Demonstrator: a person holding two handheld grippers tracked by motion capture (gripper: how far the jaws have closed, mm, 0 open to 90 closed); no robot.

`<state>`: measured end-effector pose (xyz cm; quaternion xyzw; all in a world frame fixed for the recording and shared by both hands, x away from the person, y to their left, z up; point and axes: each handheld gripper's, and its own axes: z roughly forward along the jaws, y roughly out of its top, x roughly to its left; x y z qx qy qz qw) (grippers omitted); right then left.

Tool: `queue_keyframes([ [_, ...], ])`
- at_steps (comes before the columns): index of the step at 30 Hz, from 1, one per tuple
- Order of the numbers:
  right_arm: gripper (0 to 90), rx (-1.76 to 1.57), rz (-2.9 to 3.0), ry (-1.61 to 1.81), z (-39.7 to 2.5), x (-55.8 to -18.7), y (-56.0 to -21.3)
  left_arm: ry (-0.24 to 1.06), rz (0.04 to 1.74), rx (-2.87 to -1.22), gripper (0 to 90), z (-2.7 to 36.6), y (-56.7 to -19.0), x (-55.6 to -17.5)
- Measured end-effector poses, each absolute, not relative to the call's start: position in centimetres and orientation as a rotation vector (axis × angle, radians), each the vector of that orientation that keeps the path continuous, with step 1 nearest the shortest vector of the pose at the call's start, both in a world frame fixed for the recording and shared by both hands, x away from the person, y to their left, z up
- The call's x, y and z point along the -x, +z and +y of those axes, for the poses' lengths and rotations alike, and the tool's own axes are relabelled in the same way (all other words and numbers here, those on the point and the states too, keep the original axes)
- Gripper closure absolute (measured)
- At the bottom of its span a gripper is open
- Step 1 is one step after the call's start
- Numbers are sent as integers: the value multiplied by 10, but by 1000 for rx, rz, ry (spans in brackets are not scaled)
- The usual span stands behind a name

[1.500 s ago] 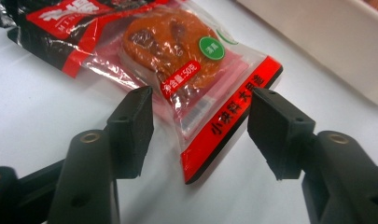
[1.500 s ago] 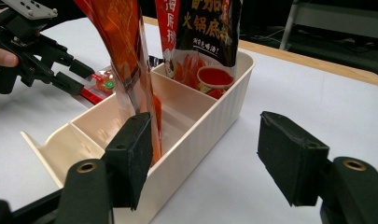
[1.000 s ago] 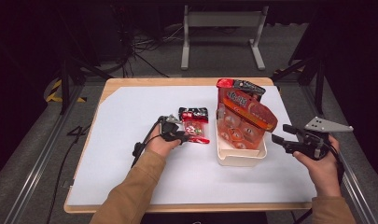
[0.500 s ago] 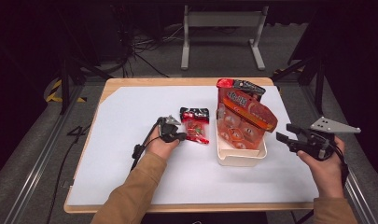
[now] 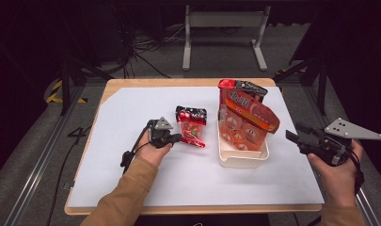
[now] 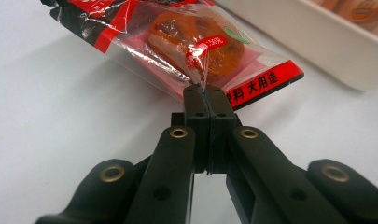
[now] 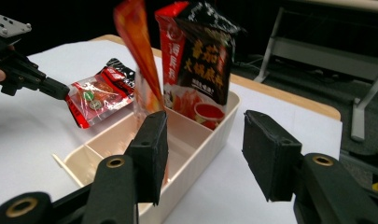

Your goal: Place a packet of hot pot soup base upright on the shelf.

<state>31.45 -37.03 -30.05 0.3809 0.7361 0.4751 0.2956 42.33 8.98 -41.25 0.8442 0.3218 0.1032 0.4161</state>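
Nearest the person, the right gripper [image 5: 296, 134] is hovering off the right side of the tabletop [image 5: 131, 108], jaws spread wide and holding nothing, aimed toward the tray [image 5: 242, 157]. In the right gripper view the tray's near compartment is showing bare floor beside the packets standing in it.

A little farther in, the left gripper [image 5: 178, 137] is pinching the pouch [image 5: 192, 127], a clear snack pack with red and black print. In the left gripper view the jaws are standing pressed together on the thin plastic at the pouch's edge, and the pouch appears to be raised and tilted rather than lying flat, just left of the tray and apart from it.

Farther still, an orange packet [image 5: 247, 120] is leaning at a slant in the tray, with a black-and-red packet [image 5: 240, 87] upright behind it at the far end.

The risk, as I judge it, is in that narrow hold: only film is being gripped, so the weight of the contents could be pulling the pouch loose or letting it swing. If it is headed for the tray, a swinging pouch could be catching the rim or knocking the slanted orange packet over.
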Motion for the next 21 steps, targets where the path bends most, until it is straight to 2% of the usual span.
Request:
queue_keyframes([
  [12, 547, -903, 1963, 1336, -341, -292, -275, 251, 705, -2092, 897, 106, -387, -382],
  [21, 560, -863, 2065, 1386, -308, -298, -278, 212, 674, -2090, 898, 116, -382, -361],
])
